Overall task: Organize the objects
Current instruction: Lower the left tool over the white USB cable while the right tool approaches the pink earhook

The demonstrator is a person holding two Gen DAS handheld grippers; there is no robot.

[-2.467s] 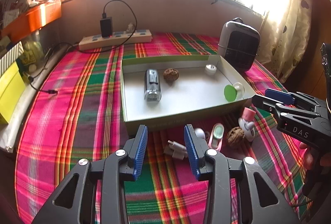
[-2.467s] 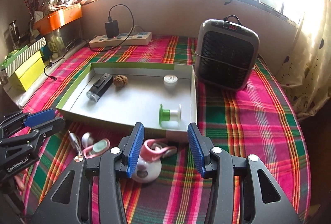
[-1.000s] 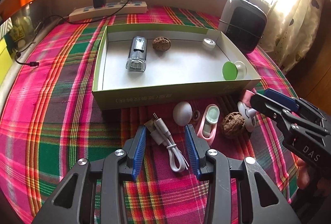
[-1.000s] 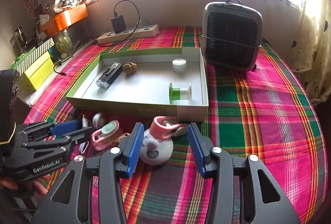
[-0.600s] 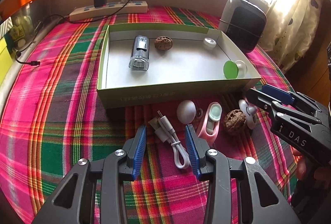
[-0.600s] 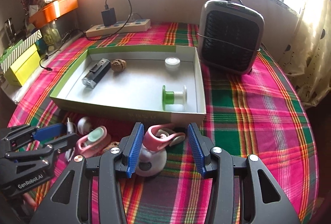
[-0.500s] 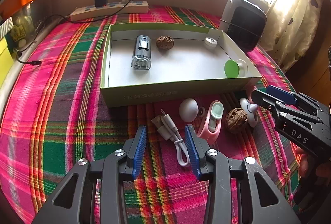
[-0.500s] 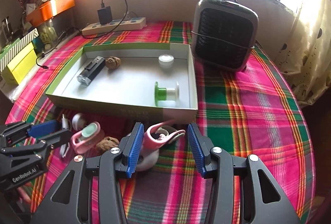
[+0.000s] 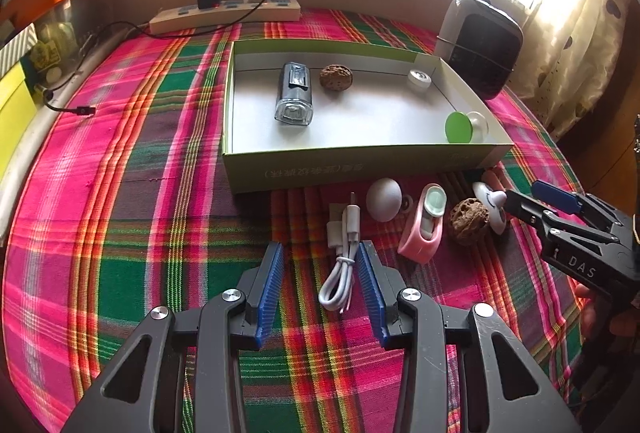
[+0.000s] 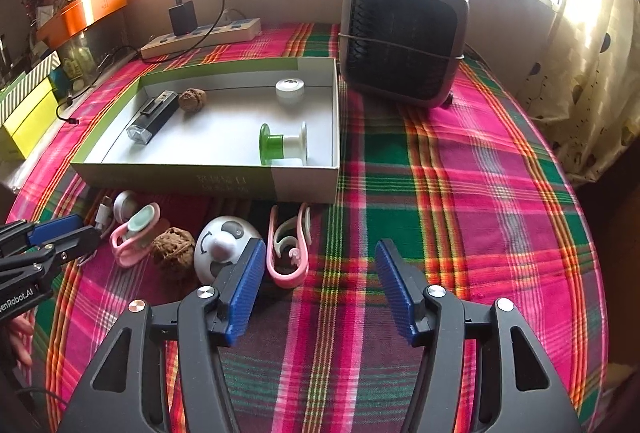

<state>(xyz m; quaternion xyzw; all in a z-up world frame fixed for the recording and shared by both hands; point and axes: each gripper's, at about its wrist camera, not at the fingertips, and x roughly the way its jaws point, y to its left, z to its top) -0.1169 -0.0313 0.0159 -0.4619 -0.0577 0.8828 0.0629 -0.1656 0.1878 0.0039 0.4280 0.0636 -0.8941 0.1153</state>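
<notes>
My left gripper (image 9: pixel 320 245) is open, pointing down at the plaid cloth, with a coiled white USB cable (image 9: pixel 340 273) lying loose between its fingers. My right gripper (image 10: pixel 320 247) is opening. A pink ear-hook piece (image 10: pixel 288 249) lies flat on the cloth between its jaws, untouched. A white round toy (image 10: pixel 224 245) sits just outside its left finger. A walnut (image 10: pixel 172 243), a pink clip (image 10: pixel 136 233) and a white ball (image 9: pixel 383 199) lie in a row before the green-and-white box (image 9: pixel 360 169). The box holds a flashlight (image 9: pixel 294 97), a walnut (image 9: pixel 336 77), a white cap (image 9: pixel 419 79) and a green spool (image 9: pixel 460 127).
A dark fan heater (image 10: pixel 402 37) stands right behind the box. A power strip (image 10: pixel 200 35) with a charger lies along the back wall. Yellow boxes (image 10: pixel 24 117) and an orange box (image 10: pixel 84 11) crowd the left edge. Bare plaid cloth spreads to the right.
The right gripper's jaws have spread wide. The pink piece that stood tilted between them now lies flat, and the white toy sits outside the left finger. The left gripper has barely moved.
</notes>
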